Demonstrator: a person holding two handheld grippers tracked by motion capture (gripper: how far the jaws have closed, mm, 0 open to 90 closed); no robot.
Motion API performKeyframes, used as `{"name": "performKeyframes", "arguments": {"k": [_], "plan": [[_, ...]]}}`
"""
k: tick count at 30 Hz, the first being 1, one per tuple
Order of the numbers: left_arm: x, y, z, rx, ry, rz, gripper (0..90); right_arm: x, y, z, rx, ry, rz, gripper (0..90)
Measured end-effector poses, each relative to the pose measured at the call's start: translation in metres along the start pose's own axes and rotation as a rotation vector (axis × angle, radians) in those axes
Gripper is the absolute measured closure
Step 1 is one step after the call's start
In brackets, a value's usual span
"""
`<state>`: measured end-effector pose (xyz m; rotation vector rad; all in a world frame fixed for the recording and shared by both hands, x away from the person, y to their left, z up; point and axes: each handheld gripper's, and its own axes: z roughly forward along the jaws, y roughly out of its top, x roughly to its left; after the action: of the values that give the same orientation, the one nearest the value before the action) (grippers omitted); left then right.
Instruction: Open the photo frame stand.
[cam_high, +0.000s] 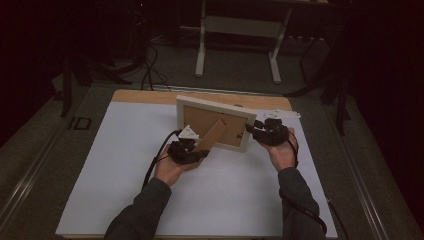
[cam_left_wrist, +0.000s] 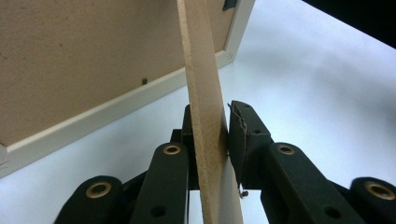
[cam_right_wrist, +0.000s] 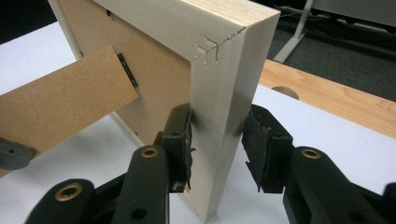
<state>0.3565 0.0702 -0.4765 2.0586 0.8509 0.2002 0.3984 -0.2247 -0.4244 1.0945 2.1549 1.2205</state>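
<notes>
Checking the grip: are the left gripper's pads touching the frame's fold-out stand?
Touching. The left gripper view shows both pads of the left gripper against the stand.

The pale wooden picture frame (cam_high: 212, 106) stands on its lower edge on the white worktop (cam_high: 125, 165), its brown fibreboard back (cam_right_wrist: 154, 88) facing the person and its pale rim running all round. Its right upright side (cam_right_wrist: 224, 116) sits between the right gripper's (cam_high: 257, 131) jaws, both pads pressed against it, with a mitred corner joint just above them. From a small dark hinge (cam_right_wrist: 127, 70) on the back, a flat brown fibreboard easel strut (cam_high: 215, 134) swings out and slopes down toward the left gripper (cam_high: 200, 152). The strut's thin edge (cam_left_wrist: 210, 140) passes upright between that gripper's jaws, touching the pads on both sides, with the frame's lower rim (cam_left_wrist: 116, 112) lying just beyond.
</notes>
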Motion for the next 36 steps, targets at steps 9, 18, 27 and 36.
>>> {"name": "performKeyframes", "arguments": {"k": [9,18,27,36], "plan": [[-0.005,-0.002,0.004,0.012,0.015,0.027,77.8,0.002,-0.001,-0.001,-0.005,-0.003,-0.019,62.5],[-0.001,-0.005,0.004,0.017,0.038,0.008,77.5,0.008,-0.005,-0.005,-0.026,-0.006,-0.05,62.7],[-0.002,-0.014,0.005,0.02,0.025,0.006,78.0,0.014,-0.01,-0.011,-0.035,0.017,-0.081,62.2],[-0.012,-0.025,0.007,0.038,0.035,0.045,78.2,0.023,-0.019,-0.021,-0.038,0.052,-0.12,61.0]]}}
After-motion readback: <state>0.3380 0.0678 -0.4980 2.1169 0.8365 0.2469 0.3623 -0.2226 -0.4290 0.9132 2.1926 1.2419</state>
